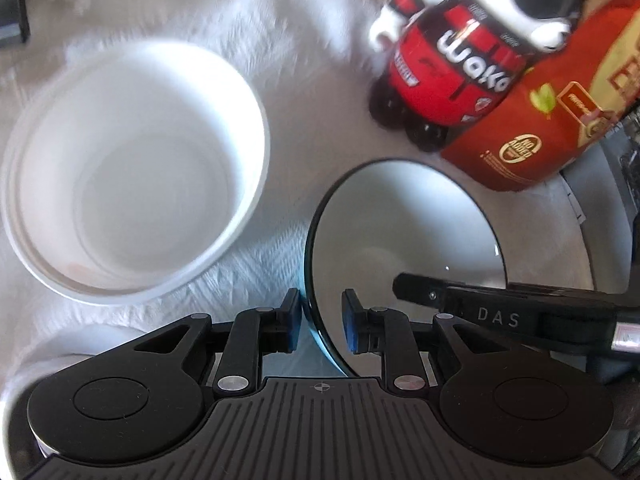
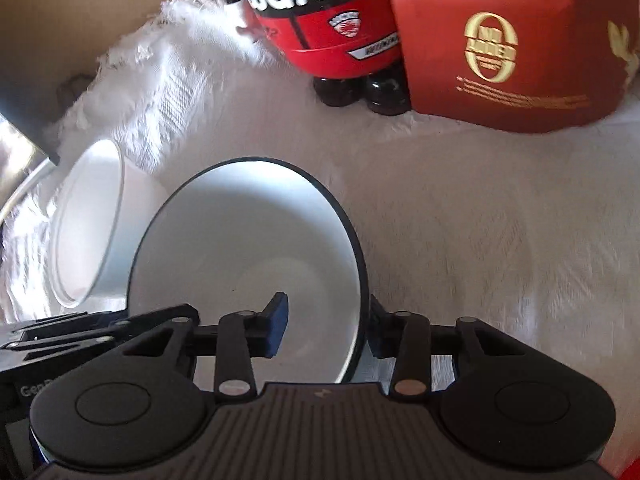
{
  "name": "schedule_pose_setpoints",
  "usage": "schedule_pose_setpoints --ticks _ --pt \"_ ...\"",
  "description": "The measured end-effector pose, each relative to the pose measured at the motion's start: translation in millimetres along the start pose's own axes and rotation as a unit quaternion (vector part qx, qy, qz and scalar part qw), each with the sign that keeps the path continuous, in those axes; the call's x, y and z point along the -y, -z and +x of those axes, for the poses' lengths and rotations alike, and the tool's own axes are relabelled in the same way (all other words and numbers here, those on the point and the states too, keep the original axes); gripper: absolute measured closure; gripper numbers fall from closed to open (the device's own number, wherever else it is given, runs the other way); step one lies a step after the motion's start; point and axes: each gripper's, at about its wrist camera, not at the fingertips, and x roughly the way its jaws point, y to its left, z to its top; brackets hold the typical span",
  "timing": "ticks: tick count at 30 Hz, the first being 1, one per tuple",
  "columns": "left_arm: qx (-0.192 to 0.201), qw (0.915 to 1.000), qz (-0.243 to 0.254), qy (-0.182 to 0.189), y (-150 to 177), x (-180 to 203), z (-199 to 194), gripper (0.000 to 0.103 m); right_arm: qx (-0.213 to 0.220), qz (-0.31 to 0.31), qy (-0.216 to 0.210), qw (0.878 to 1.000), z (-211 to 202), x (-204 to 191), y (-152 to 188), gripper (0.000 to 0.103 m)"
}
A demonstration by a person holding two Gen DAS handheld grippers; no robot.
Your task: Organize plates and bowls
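Observation:
A white bowl with a dark rim (image 1: pixel 404 224) sits on the white cloth; it also shows in the right wrist view (image 2: pixel 240 240). My left gripper (image 1: pixel 320 322) straddles its left rim, one pad outside and one inside, with a visible gap. My right gripper (image 2: pixel 324 324) straddles its right rim, left pad (image 2: pixel 278 322) inside the bowl, right finger behind the wall. A plain white bowl (image 1: pixel 132 172) stands left of it, apart; it also appears in the right wrist view (image 2: pixel 90 220).
A red toy figure (image 1: pixel 452 68) and a red carton (image 1: pixel 552 112) stand just beyond the bowls. A white fringed cloth (image 2: pixel 480 220) covers the surface. A second plate rim (image 1: pixel 572 240) lies under the dark-rimmed bowl at right.

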Motion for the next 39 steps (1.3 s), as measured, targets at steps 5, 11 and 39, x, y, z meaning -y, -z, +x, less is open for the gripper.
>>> schedule_pose_setpoints --ticks 5,11,39 --pt "-0.009 0.9999 0.004 0.002 -0.7 9.1 4.3 0.075 0.005 -0.003 -0.003 1.000 -10.3 5.5 3.7 0.066" --pt "-0.032 0.9980 0.032 0.044 -4.2 36.3 22.5 0.073 0.021 0.004 0.031 0.999 -31.0 31.6 12.4 0.066" --pt "-0.048 0.9953 0.024 0.081 -30.2 33.0 59.4 0.088 0.034 0.032 0.025 0.999 -19.0 52.3 7.0 0.059"
